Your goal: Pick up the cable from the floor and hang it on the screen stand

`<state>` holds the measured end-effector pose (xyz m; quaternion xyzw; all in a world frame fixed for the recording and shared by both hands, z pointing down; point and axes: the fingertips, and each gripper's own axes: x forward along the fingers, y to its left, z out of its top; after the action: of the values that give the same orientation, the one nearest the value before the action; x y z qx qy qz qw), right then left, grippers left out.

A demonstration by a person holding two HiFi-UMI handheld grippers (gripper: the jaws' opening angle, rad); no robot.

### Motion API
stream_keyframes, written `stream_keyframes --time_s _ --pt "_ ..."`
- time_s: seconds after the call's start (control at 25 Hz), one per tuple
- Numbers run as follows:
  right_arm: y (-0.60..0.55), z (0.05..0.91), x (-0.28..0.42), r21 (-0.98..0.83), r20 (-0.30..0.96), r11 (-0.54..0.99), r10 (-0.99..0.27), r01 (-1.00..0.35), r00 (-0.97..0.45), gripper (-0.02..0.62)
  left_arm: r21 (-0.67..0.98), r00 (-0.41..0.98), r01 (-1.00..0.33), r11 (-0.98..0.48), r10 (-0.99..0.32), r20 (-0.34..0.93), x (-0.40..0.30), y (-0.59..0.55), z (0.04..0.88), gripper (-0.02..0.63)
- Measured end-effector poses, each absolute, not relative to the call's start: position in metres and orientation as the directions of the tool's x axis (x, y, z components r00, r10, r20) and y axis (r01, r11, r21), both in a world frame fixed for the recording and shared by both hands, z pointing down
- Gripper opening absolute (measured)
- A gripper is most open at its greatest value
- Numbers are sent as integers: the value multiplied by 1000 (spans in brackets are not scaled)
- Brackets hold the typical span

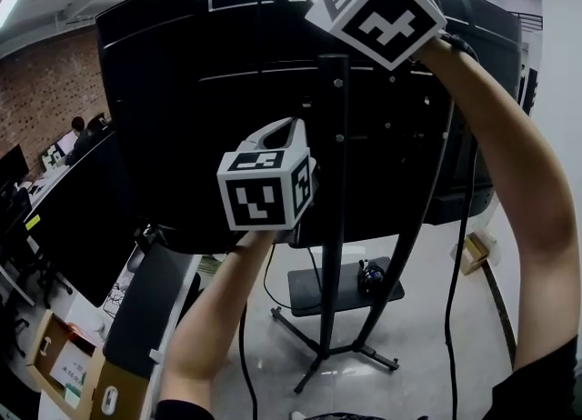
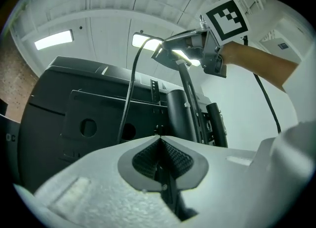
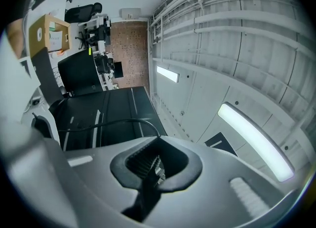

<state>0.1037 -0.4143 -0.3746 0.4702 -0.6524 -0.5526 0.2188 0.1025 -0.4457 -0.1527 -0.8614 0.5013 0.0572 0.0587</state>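
Right gripper (image 3: 157, 139) is up at the top edge of the black screen (image 1: 182, 91), jaws pinched narrow on the black cable (image 2: 129, 94), which arcs out and hangs down the screen's back. Left gripper (image 2: 159, 137) is lower, near the stand pole (image 1: 333, 227), jaws together, nothing seen between them. Glossy grey floor (image 1: 427, 336) below; brick wall (image 1: 41, 91) at left, strip light (image 3: 254, 140) on a white ribbed ceiling.
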Motion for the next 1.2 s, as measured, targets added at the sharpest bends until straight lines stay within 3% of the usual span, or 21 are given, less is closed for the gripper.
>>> stream_keyframes --time_s 0.44,0.8,1.2 --pt "-426 -418 186 853 -354 -207 -904 -480 -239 17 -121 548 -836 -534 -820 -167 105 -464 -180 -2" --pt "-438 -419 225 847 -339 -241 -931 -475 -133 17 -131 598 -801 -583 -778 -194 123 -458 -185 -3" --pt "-444 -411 300 825 -326 -244 -942 -510 -77 15 -138 537 -844 -519 -818 -206 125 -466 -191 -3"
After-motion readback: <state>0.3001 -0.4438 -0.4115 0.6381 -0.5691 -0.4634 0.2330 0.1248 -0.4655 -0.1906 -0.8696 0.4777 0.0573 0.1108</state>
